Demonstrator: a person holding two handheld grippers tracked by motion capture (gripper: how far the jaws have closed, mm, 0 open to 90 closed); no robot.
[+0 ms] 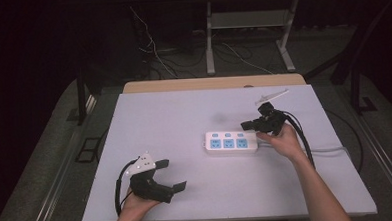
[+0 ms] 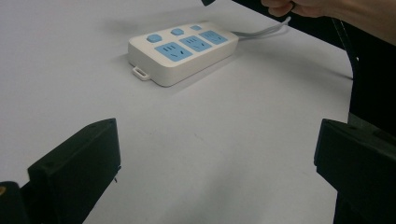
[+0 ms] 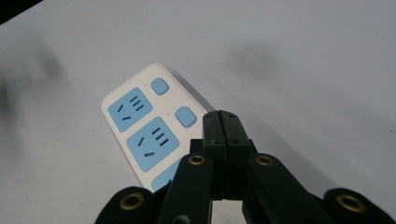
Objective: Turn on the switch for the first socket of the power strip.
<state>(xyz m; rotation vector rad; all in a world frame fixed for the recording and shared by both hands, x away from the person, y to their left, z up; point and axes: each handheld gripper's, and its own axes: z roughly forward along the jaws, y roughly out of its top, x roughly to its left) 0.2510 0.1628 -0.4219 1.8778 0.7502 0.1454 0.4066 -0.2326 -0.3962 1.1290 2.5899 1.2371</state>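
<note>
The power strip (image 1: 231,142) lies mid-table (image 1: 184,121). The right claw (image 1: 250,124) hangs just over it, pinched tight with nothing inside, maybe to poke a button. The left claw (image 1: 173,174) waits wide apart, near the front edge.

Right claw (image 3: 223,122) with jaws pressed together and empty, above a white power strip (image 3: 140,130) with blue sockets, lying on the pale tabletop (image 3: 303,70)

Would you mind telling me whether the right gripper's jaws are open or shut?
Shut: in the right gripper view, the right gripper has its black jaws pressed together, nothing between them, above the white power strip with blue sockets.
</note>
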